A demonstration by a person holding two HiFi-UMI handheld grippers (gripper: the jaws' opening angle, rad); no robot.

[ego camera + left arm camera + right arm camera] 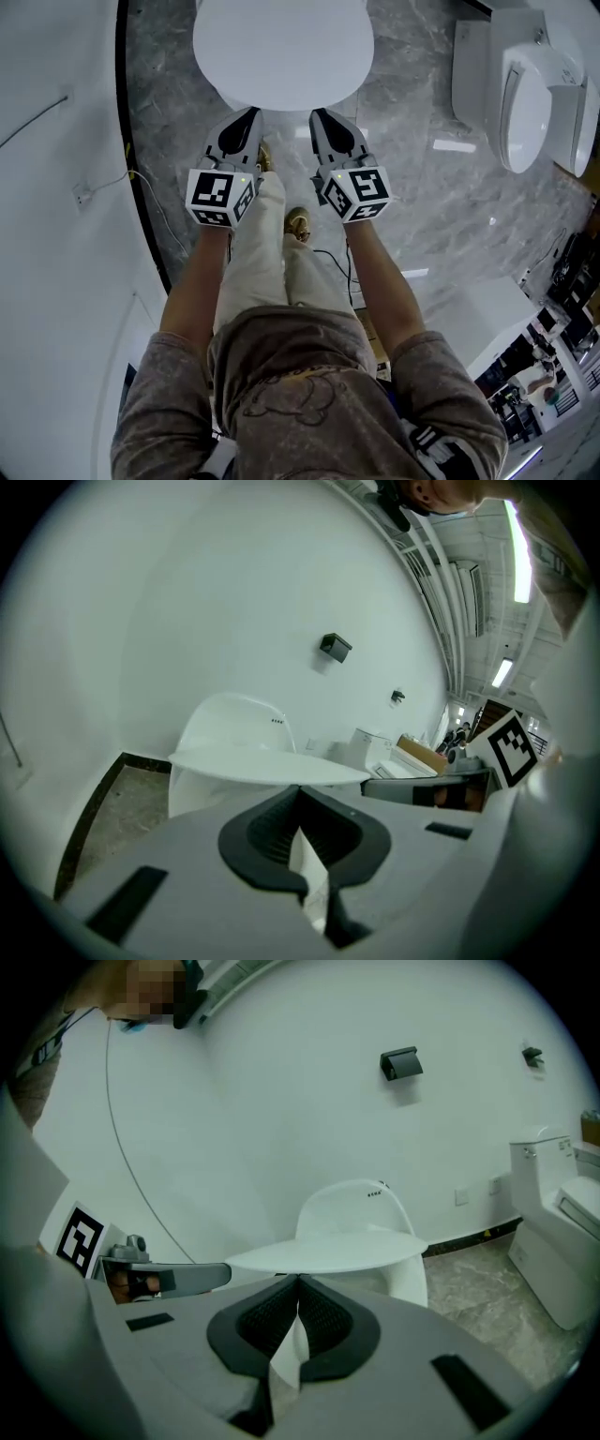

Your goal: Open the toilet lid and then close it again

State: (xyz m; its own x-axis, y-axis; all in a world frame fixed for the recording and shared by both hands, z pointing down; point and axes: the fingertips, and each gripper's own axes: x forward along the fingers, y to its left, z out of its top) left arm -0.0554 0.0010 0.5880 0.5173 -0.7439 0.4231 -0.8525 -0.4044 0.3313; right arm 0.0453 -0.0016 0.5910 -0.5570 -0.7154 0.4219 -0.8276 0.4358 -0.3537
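A white toilet with its oval lid (pixel 281 47) stands at the top of the head view. Both gripper views meet the lid (pixel 267 766) (pixel 328 1249) edge-on, a flat slab over the bowl (pixel 412 1283), with the rounded back part (pixel 361 1206) behind it. My left gripper (pixel 249 114) and right gripper (pixel 322 114) point side by side at the lid's front edge, their tips overlapping it. Whether they touch it I cannot tell. The left gripper (pixel 300 789) and the right gripper (pixel 298 1281) are each shut with nothing between the jaws.
A second white toilet (pixel 539 98) (pixel 558 1241) stands to the right on the grey marble floor (pixel 441 197). A white wall with a cable (pixel 141 187) runs along the left. Small black fittings (pixel 335 647) (pixel 400 1063) hang on the wall behind. The person's legs are below the grippers.
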